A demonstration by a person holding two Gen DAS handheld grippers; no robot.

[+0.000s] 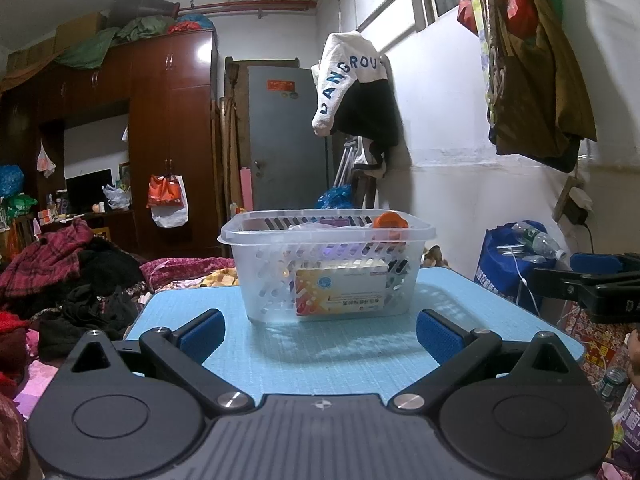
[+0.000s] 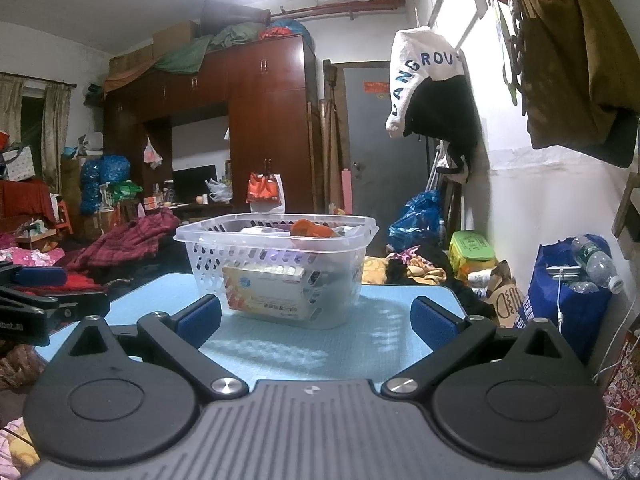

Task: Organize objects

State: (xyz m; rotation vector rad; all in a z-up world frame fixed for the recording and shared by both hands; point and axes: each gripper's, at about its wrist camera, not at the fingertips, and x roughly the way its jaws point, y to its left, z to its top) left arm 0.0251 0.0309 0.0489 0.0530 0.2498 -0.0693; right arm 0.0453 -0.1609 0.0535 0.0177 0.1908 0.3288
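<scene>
Left wrist view: the left tool (image 1: 320,330) sits at 6 o'clock with its two blue-padded fingers (image 1: 202,334) spread wide and nothing between them. They hang low over the near edge of the light blue bench (image 1: 340,356). Straight ahead at 12 o'clock from the tool, a clear perforated basket (image 1: 326,264) stands upright on the bench, well apart from the pads. Through its front wall shows a white, orange and yellow box (image 1: 342,294) lying inside along the near side. An orange object (image 1: 390,222) pokes above the rim toward 1 o'clock; what it is cannot be told. At 3 o'clock the right tool (image 1: 600,280) reaches in from the frame edge, off the bench's right side. A heap of clothes (image 1: 60,272) lies at 9 o'clock.

Right wrist view: the right tool (image 2: 316,326) is likewise wide open and empty-handed, its blue pads (image 2: 434,324) low over the bench (image 2: 380,344). The basket (image 2: 276,268) stands at 12 o'clock, slightly left of centre, apart from the fingers, with the box (image 2: 268,294) against its near wall and the orange object (image 2: 310,228) at the top. The left tool (image 2: 36,296) shows at 9 o'clock, beside the bench's left edge; from here its opening cannot be told.
</scene>
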